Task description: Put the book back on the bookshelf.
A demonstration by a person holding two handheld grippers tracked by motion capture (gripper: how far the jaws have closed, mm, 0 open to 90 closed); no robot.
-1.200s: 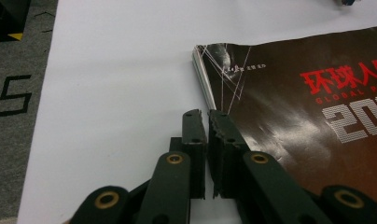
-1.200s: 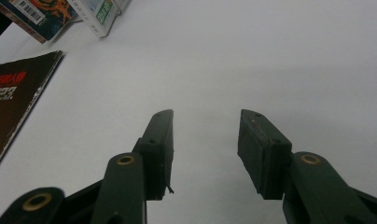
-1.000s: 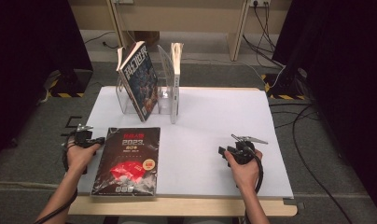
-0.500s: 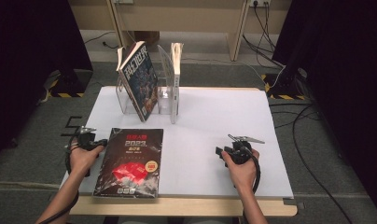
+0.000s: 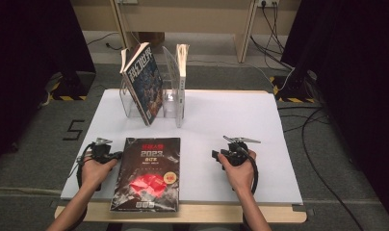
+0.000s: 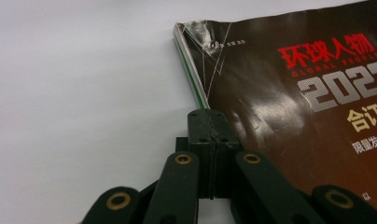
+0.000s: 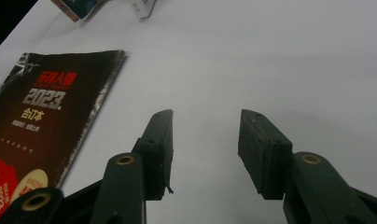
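Observation:
A dark magazine point(image 5: 147, 173) with red and white print lies flat at the table's front left. My left gripper point(image 5: 116, 155) is at its left edge, held in the person's left hand. In the left gripper view its jaws point(image 6: 207, 116) are pressed together with nothing between them, tips against the magazine's point(image 6: 294, 116) spine edge near the far corner. My right gripper point(image 5: 215, 156) is low over the bare white table to the magazine's right and points toward it. The right gripper point(image 7: 205, 140) stands open and empty, with the magazine point(image 7: 46, 121) some way off to the left.
A clear rack point(image 5: 171, 103) stands at the back left of the white table point(image 5: 240, 115). A magazine point(image 5: 142, 86) leans in it and a thin white book point(image 5: 182, 72) stands upright. Cables lie on the floor point(image 5: 308, 144) at the right.
My left gripper has moved right against the flat magazine's edge, and the magazine has shifted a little to the right with it. The right gripper has drifted slightly left.

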